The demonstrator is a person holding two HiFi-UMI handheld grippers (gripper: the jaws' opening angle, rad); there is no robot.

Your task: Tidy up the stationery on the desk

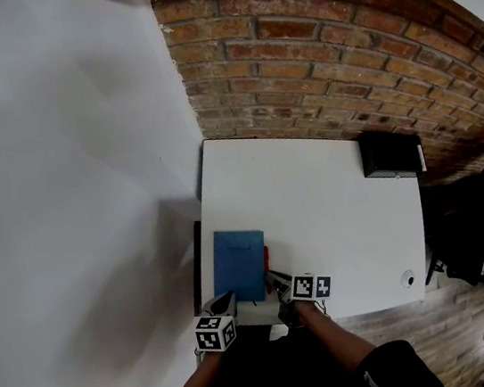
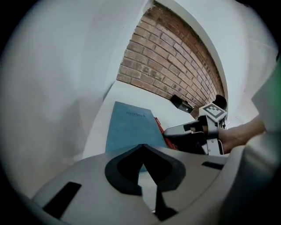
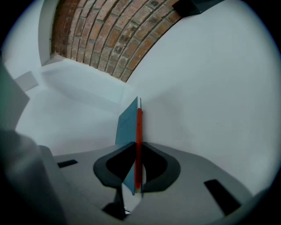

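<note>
Now: desk (image 1: 335, 210) carries the notebook (image 1: 239, 261), flat, just ahead of both grippers. The pen (image 3: 138, 132), along its right edge, is pinched in the right gripper (image 1: 280, 281), presumably for lifting away; the notebook edge is possibly caught too. Left gripper (image 1: 226, 300) closed, empty, idle.
</note>
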